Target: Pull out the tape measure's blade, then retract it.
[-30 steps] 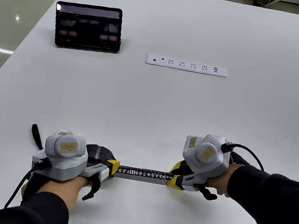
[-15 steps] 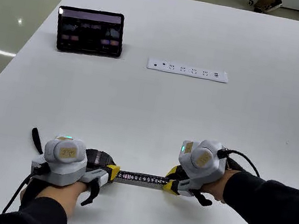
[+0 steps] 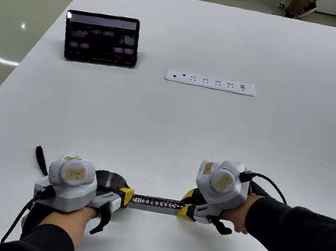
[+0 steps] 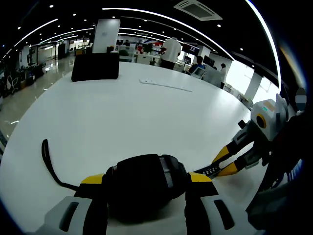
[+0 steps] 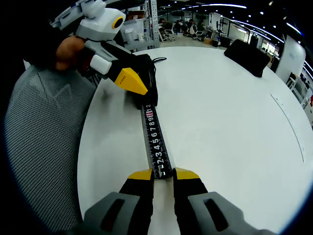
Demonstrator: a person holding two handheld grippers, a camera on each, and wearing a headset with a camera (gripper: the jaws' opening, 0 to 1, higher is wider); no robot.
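Tape measure (image 3: 109,182) sits at 7 o'clock on white table (image 3: 263,135), near front edge. L gripper (image 3: 123,194) is clamped on its black case, jaws spread about case-wide, one on each side. Its blade (image 3: 155,201) lies flat toward 3 o'clock, and R gripper (image 3: 185,206) pinches the tip w/ jaws nearly together. Black strap (image 3: 40,157) trails at 9 o'clock of the case. Tablet (image 3: 102,38) at 11 and power strip (image 3: 211,82) at 12 are both well apart. Wide open tabletop beyond R gripper toward 3.
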